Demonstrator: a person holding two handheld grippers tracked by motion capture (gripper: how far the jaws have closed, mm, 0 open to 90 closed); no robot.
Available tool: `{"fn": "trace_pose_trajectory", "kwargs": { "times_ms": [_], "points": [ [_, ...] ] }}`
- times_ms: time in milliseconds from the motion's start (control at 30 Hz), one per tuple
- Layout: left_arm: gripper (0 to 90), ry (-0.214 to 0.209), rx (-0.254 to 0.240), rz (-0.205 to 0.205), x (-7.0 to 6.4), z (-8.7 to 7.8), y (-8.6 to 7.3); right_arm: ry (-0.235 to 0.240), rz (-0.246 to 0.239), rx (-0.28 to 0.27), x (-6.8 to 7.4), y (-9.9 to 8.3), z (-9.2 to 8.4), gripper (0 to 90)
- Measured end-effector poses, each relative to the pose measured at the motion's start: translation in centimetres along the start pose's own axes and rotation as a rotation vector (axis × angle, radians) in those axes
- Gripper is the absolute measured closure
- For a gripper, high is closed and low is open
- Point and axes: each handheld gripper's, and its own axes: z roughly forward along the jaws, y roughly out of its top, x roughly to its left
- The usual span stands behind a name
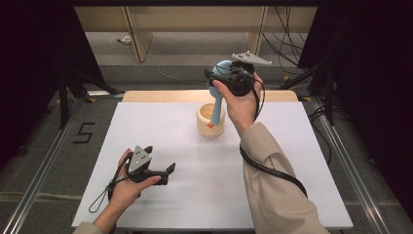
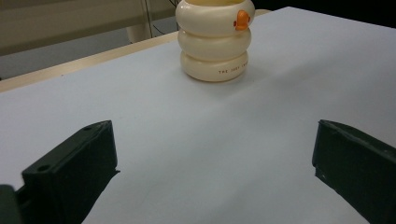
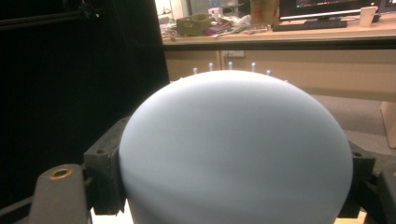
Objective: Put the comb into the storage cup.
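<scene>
High view, brush: my right gripper (image 1: 225, 74) holds a light blue brush (image 1: 217, 100) by its rounded head, lifted above the far middle of the white table (image 1: 160, 131).
Brush axis: long axis near upright, a little tilted; head up, handle pointing down into the cream cup (image 1: 210, 123).
Brush tip: an orange spot shows at the lower end, at the cup's mouth; I cannot tell if it touches the cup.
Cup: cream, three stacked rings, upright on the table's far middle, small orange mark near its rim (image 2: 242, 19).
Right gripper view: pale blue dome (image 3: 236, 149) sits between my two black jaws, which press on its sides.
Left gripper (image 1: 163, 174): held in my left hand (image 1: 127, 187) low over the near left of the table, jaws spread wide, nothing between them, aimed toward the cup.
Left gripper view: bare table between the jaws, cup well apart ahead.
</scene>
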Motion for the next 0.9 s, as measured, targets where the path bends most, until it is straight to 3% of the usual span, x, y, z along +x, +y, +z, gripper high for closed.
{"fn": "trace_pose_trajectory", "kwargs": {
  "times_ms": [900],
  "points": [
    [0.0,0.001,0.0,-0.002,0.0,0.03,-0.05,-0.015,0.013,-0.008,-0.64,0.42,0.98,21.1]
  ]
}}
